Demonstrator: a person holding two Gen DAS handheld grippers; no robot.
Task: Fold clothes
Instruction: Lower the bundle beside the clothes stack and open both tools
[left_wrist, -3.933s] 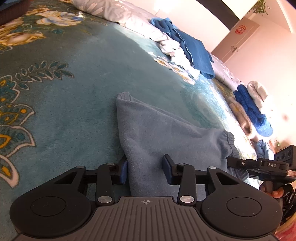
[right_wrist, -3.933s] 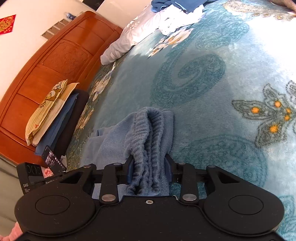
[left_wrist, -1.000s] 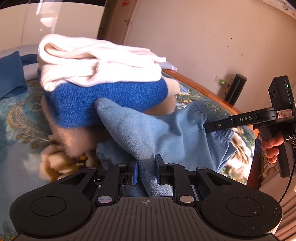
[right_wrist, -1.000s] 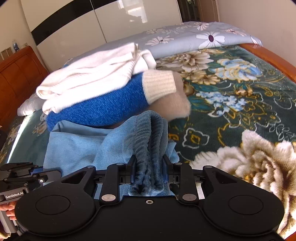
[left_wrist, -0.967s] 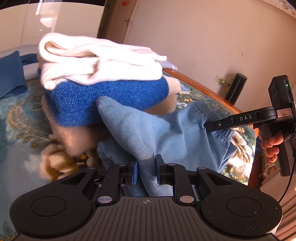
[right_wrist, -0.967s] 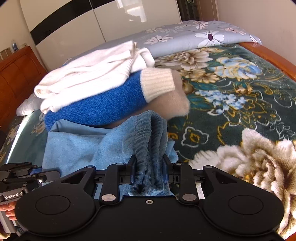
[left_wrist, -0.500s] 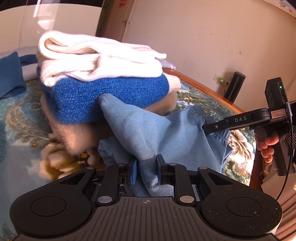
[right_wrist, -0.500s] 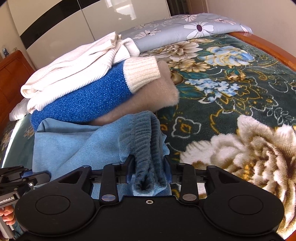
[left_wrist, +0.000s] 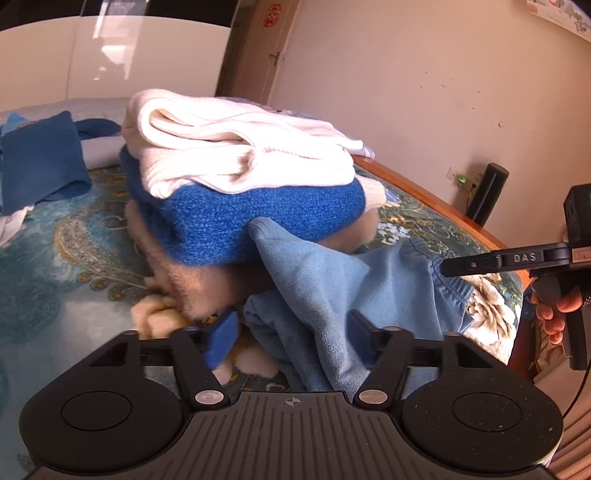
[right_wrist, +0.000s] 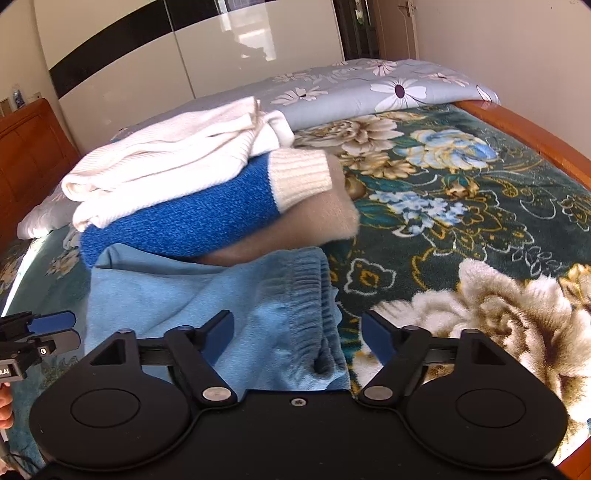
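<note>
2 tools stand wide open, neither gripping anything. Between the spread fingers of the left tool (left_wrist: 293, 334) and the right tool (right_wrist: 297, 334) lies the light blue fleece garment with a ribbed waistband (right_wrist: 221, 306), loose on the floral plush bed blanket (right_wrist: 461, 206) near the bed's wooden foot edge (right_wrist: 532, 133). It touches a stack of 3 folded clothes: tan fuzzy knit (right_wrist: 310, 221), royal blue sweater (left_wrist: 266, 214), cream ribbed sweater (left_wrist: 236, 147).

4 folded garments (right_wrist: 177, 225), 2 tongs (right_wrist: 297, 334)
</note>
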